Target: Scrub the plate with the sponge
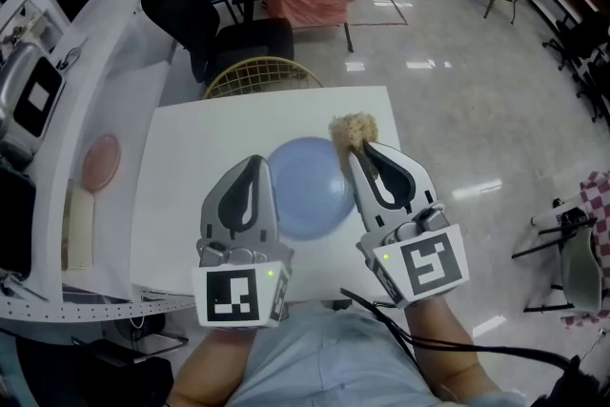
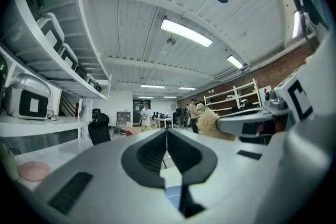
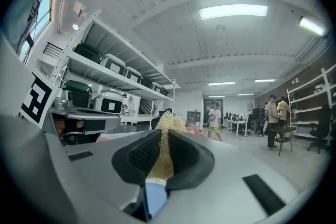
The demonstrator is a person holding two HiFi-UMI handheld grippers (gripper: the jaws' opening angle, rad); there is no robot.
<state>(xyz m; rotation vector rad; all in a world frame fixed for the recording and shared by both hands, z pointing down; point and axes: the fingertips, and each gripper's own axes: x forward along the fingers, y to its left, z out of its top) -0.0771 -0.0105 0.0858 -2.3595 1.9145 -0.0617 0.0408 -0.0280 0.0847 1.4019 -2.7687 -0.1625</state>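
The sponge (image 1: 351, 129) is being clamped in the right gripper (image 1: 365, 152), whose jaws are being pressed shut on the tan fibrous wad. The sponge is being held at the far right rim of the blue plate (image 1: 305, 191), which is lying flat on the white table (image 1: 191, 167). The left gripper (image 1: 255, 165) is being held with its jaws together and nothing seen between them. Its tip is being held at the plate's left edge, though contact cannot be told. The scrub is probably best done by the free tuft being pressed flat onto the plate and swept in overlapping circles. The left rim should be steadied so that the plate is not pushed across the table. The sponge's long axis is being carried in line with the jaws, its tuft pointing past the tips, away from the person and slightly leftward.
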